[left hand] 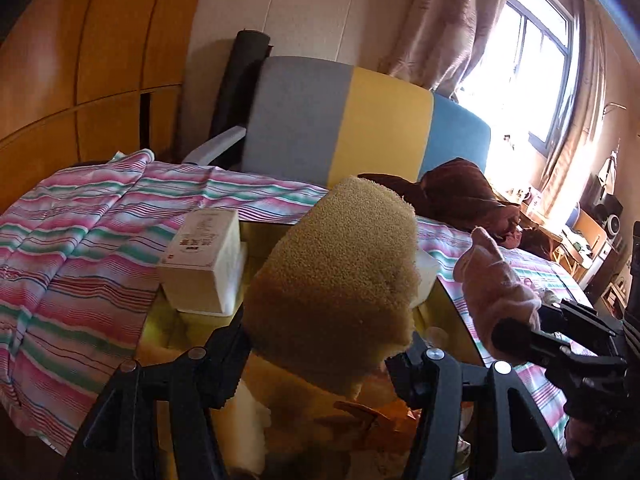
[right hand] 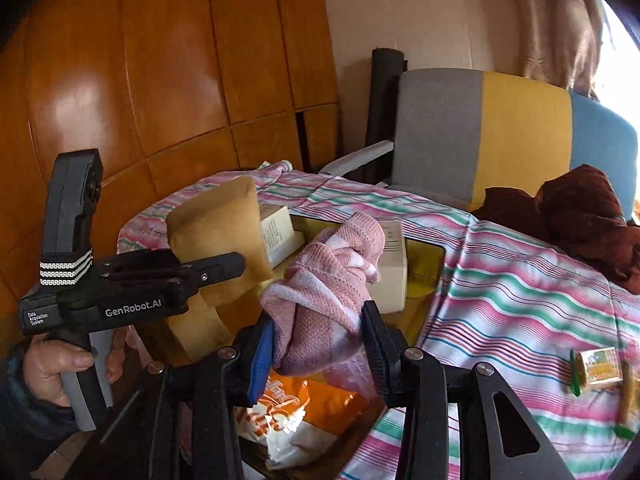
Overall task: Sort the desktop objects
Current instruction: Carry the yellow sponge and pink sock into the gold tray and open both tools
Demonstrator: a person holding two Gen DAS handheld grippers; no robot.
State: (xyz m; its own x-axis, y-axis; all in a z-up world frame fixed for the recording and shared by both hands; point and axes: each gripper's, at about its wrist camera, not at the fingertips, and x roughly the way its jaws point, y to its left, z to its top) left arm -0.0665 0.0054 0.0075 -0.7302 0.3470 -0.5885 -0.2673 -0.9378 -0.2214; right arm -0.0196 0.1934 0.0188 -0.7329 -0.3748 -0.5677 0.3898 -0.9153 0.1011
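Left wrist view: the left gripper is clamped on a tan sponge, held above a yellow box containing a white carton.

Right wrist view: the right gripper pinches a pink knitted cloth over the same box, above an orange snack bag.

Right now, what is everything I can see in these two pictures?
sponge: one, tan, held in the left gripper
sock: one, pink and white, held in the right gripper
boxes: two, white, in the yellow bin
bin: one, yellow, on the cloth
bag: one, orange and white, below the sock
cloth: one, striped pink, green, white, spread over the surface
towel: one, brown, far right on the cloth
packet: one, yellow-green, right on the cloth
chair: one, grey, yellow, blue, behind
left gripper: black, shut
right gripper: black, shut
hand: one, gripping the left handle
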